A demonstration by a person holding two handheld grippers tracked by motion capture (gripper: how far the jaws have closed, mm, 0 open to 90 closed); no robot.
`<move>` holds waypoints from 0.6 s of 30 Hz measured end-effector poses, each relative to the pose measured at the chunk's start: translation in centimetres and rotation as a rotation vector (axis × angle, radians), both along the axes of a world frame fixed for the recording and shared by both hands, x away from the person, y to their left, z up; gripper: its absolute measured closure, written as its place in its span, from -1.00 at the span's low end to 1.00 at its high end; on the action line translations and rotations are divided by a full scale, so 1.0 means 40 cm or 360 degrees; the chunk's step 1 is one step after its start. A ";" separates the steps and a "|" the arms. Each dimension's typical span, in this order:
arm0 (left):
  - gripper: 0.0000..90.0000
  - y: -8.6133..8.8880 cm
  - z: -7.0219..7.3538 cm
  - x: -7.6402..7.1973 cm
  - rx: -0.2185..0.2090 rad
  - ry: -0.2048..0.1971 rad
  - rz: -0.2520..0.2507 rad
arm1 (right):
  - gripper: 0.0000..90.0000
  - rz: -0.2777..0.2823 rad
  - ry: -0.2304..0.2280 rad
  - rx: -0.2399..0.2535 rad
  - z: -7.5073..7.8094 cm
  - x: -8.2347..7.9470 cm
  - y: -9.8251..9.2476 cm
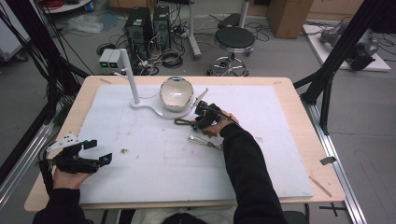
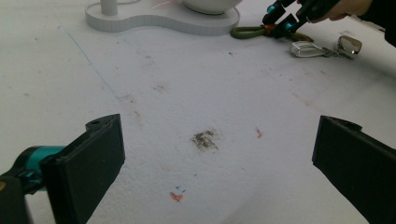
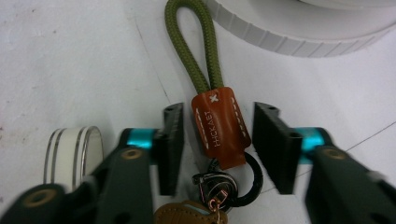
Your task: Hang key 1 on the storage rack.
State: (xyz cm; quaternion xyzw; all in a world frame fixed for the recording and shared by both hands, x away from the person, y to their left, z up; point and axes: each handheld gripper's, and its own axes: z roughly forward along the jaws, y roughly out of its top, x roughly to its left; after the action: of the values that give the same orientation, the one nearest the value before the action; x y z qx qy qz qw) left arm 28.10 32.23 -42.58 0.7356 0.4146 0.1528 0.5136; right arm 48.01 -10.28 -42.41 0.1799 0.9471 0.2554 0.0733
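Note:
A keychain lies on the white board beside the stand: an olive rope loop point(image 3: 191, 46), a brown leather tag point(image 3: 219, 128) and a black ring with keys point(image 3: 233, 184). In the high view the olive rope loop point(image 1: 181, 122) pokes out to the left of my right gripper point(image 1: 196, 122). My right gripper point(image 3: 215, 116) straddles the leather tag, jaws close on both sides with a thin gap at each pad. Near the front left corner, my left gripper point(image 1: 99, 151) rests with its jaws wide apart. Between the jaws of my left gripper point(image 2: 218, 128) there is only bare board.
A white bowl point(image 1: 176, 92) sits on a curved white stand base point(image 1: 154, 111) with an upright post point(image 1: 130, 77). A clear and silver key fob point(image 1: 201, 141) lies just in front of the right hand. A small dark stain point(image 2: 204, 139) marks the board.

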 end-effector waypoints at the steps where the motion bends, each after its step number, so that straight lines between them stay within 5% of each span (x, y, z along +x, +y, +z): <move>1: -0.94 0.000 0.000 0.000 -0.0001 -0.0001 0.0002 | 0.42 0.0000 0.0000 0.0000 0.000 0.000 0.000; 8: -0.94 0.000 -0.003 0.000 -0.0004 0.0004 -0.0005 | 0.63 0.0102 -0.0113 -0.0085 0.007 -0.019 0.009; 18: -0.94 0.005 -0.003 0.002 -0.0012 -0.0004 0.0000 | 0.65 0.0089 -0.0044 -0.0038 0.028 -0.024 -0.005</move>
State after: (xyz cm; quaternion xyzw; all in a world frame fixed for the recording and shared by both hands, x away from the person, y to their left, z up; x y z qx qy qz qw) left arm 28.18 32.42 -42.71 0.7334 0.4146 0.1521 0.5167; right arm 47.06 -10.46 -41.28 0.1490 0.9537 0.2484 0.0812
